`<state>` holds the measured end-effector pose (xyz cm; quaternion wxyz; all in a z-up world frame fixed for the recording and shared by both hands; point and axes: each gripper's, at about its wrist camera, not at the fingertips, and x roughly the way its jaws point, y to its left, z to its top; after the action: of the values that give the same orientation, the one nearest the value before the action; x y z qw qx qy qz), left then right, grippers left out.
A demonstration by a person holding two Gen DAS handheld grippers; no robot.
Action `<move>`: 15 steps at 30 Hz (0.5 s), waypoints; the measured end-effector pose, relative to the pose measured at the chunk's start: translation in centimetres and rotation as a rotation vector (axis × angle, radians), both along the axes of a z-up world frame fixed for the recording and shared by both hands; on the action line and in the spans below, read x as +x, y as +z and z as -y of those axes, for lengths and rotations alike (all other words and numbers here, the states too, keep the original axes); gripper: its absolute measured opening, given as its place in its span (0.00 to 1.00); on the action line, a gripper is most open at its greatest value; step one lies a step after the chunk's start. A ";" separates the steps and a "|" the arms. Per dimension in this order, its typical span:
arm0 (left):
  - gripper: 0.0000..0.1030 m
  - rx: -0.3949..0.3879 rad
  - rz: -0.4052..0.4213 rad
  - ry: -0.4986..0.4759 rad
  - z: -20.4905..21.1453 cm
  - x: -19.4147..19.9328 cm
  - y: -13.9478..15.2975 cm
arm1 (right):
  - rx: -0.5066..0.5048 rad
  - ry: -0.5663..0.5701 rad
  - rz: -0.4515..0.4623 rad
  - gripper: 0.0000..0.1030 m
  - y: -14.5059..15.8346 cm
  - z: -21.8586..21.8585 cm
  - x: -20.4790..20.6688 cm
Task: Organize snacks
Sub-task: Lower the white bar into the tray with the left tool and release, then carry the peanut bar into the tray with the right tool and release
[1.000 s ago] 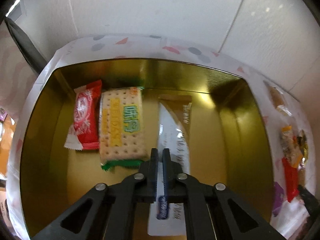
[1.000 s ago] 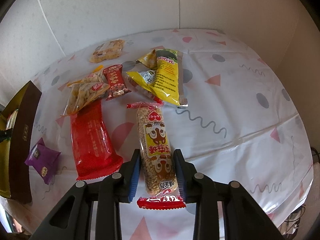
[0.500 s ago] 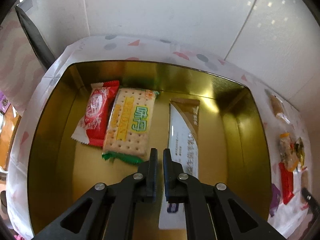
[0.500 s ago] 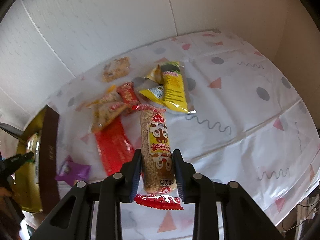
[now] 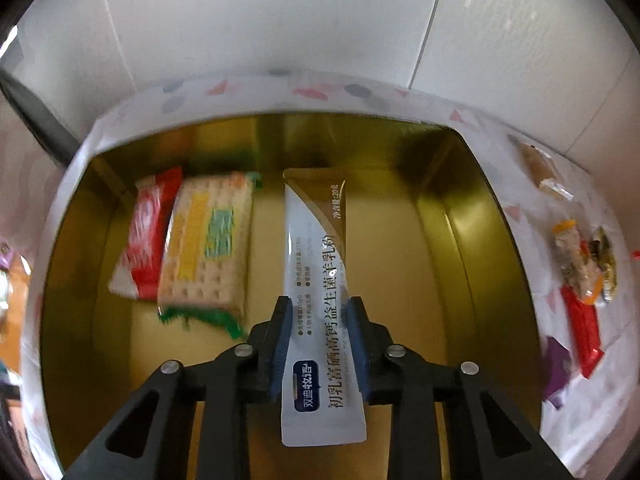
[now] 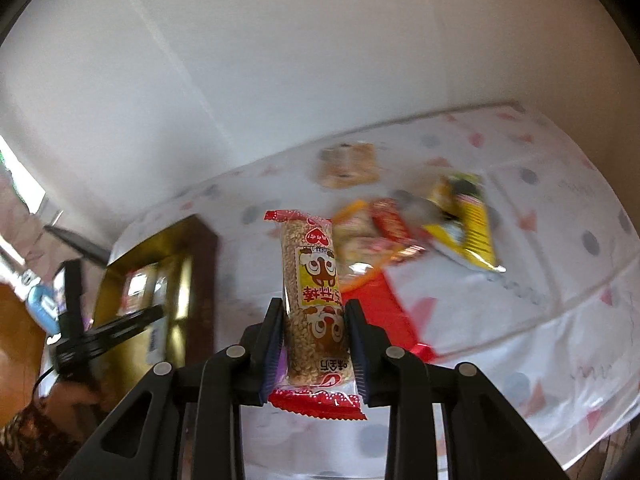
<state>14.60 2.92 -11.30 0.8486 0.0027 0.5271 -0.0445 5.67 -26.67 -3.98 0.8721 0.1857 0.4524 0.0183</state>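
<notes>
A gold tin box (image 5: 460, 216) holds a red wafer pack (image 5: 148, 236), a biscuit pack (image 5: 208, 248) and a white-and-gold powder sachet (image 5: 316, 280) lying flat on its floor. My left gripper (image 5: 320, 320) is open above the sachet, its jaws on either side of it. My right gripper (image 6: 314, 328) is shut on a grain bar in a red-ended wrapper (image 6: 314, 280) and holds it in the air above the table. The box (image 6: 160, 248) also shows at the left of the right wrist view, with the left gripper (image 6: 120, 324) over it.
Loose snacks lie on the patterned tablecloth (image 6: 560, 280): a yellow pack (image 6: 468, 220), a long red pack (image 6: 384, 312), small mixed packs (image 6: 372, 240) and a brown cake (image 6: 348, 162). A purple pack (image 5: 556, 372) lies right of the box. White walls stand behind.
My left gripper has opened and let go of the sachet, which now lies in the box. My right gripper has lifted the grain bar and swung left toward the box.
</notes>
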 end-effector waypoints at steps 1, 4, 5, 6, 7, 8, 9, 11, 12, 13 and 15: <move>0.19 0.014 0.007 0.000 0.1 0.4 0.0 | -0.006 0.023 0.011 0.30 0.5 -0.8 0.1; 0.14 0.001 -0.007 0.017 0.1 1.3 -0.1 | -0.014 0.086 0.035 0.30 1.6 -3.0 0.5; 0.14 0.002 -0.004 0.021 0.1 1.5 -0.2 | -0.012 0.108 0.042 0.30 1.9 -3.8 0.7; 0.15 0.006 0.002 0.020 0.0 1.6 -0.3 | -0.013 0.126 0.048 0.30 2.2 -4.5 0.8; 0.17 0.011 0.004 0.025 -0.1 1.6 -0.3 | -0.012 0.140 0.050 0.30 2.3 -5.1 1.0; 0.17 0.003 0.003 0.035 -0.3 1.6 -0.3 | -0.009 0.155 0.051 0.30 2.4 -5.6 1.1; 0.17 -0.019 -0.001 0.050 -0.6 1.5 -0.2 | -0.004 0.171 0.049 0.30 2.4 -6.2 1.2; 0.25 -0.090 -0.011 0.083 -1.8 1.1 0.2 | 0.001 0.199 0.042 0.30 2.3 -7.4 1.7; 0.37 -0.106 -0.012 0.102 -2.3 0.7 0.4 | 0.000 0.213 0.036 0.30 2.1 -7.9 2.0; 0.48 -0.113 -0.006 0.117 -2.8 0.3 0.7 | -0.003 0.227 0.028 0.30 1.9 -8.5 2.3; 0.57 -0.138 0.023 0.134 -3.8 -0.7 1.6 | 0.004 0.252 0.010 0.30 1.3 -9.7 3.0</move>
<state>13.86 6.76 -9.72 0.8538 -0.0906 0.5121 -0.0236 8.63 -16.96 -2.65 0.8649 0.1290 0.4675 0.1296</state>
